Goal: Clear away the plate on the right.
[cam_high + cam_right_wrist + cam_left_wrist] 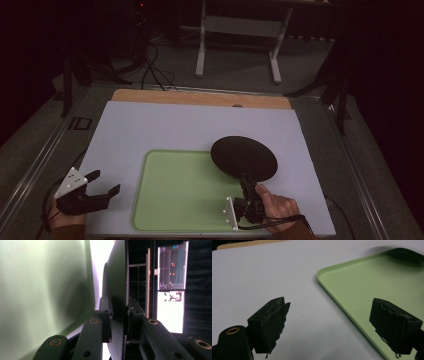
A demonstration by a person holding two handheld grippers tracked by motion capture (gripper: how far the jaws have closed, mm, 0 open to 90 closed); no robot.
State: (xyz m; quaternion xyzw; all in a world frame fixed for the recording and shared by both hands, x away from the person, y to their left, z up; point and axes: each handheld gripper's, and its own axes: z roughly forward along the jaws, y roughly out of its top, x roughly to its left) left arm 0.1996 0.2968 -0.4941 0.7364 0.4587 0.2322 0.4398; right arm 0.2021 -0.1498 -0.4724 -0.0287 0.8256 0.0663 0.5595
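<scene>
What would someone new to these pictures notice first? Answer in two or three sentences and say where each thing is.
The eye goes to the black plate, gripped at its near edge by the right gripper and held over the far right corner of the green tray. The tray lies on the white table. At the table's near left corner, the left gripper has its jaws open with nothing between them.

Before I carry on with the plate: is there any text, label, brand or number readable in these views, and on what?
None can be read.
Black plate, green tray, both grippers: no markings visible.
Lit screen behind, in the right gripper view: coloured lines and dots, too small to read.
Black-and-white patch below it: too blurred to read.
</scene>
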